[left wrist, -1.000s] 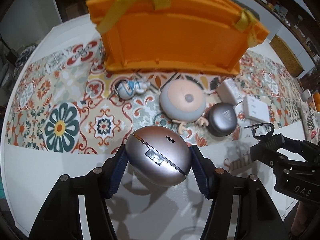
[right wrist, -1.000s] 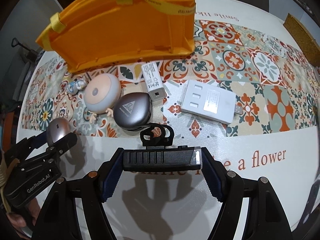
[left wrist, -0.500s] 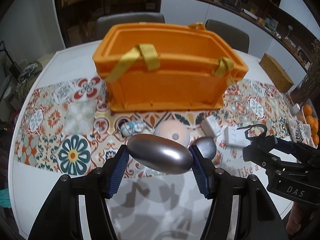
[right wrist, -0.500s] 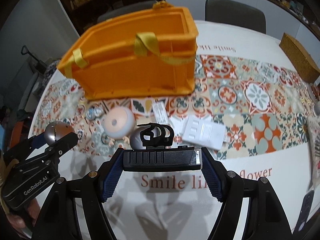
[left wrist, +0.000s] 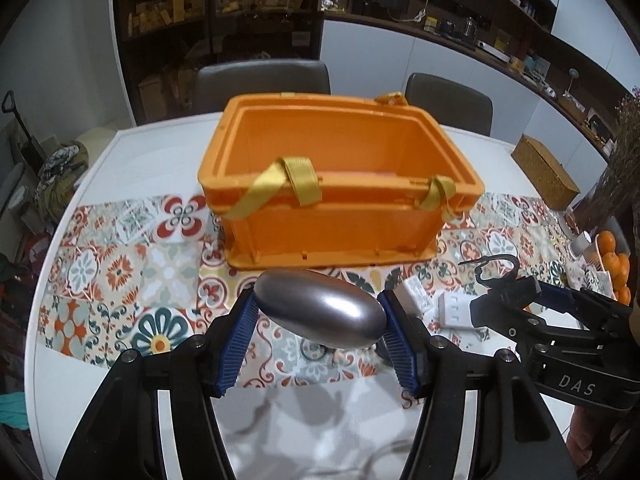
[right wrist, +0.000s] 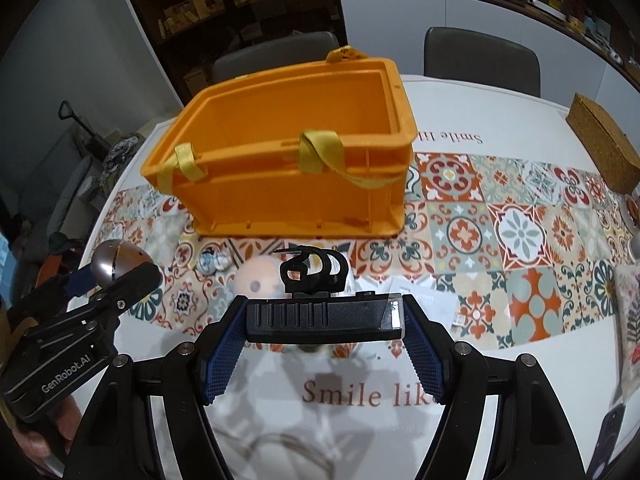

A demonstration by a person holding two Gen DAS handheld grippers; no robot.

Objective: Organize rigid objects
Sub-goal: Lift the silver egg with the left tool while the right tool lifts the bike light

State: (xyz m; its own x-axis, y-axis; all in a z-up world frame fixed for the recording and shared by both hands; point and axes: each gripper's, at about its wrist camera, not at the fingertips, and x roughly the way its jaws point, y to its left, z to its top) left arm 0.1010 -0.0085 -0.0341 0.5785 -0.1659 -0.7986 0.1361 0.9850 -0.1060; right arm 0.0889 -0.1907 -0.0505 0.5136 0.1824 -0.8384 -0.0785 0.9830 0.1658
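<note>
Silver egg case [left wrist: 320,307] clamped, black bar [right wrist: 323,317] clamped

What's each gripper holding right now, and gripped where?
Left gripper: silver egg-shaped case, clamped at its two narrow ends. Right gripper: black bar-shaped device with a clip, clamped at its two ends.

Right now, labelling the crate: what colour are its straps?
Yellow straps on the orange crate; right wrist view.

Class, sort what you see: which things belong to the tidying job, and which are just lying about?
Part of the job:
orange crate
silver egg-shaped case in the left gripper
black clip light in the right gripper
round peach toy
white adapter

Lying about:
wicker box
oranges
chairs
</note>
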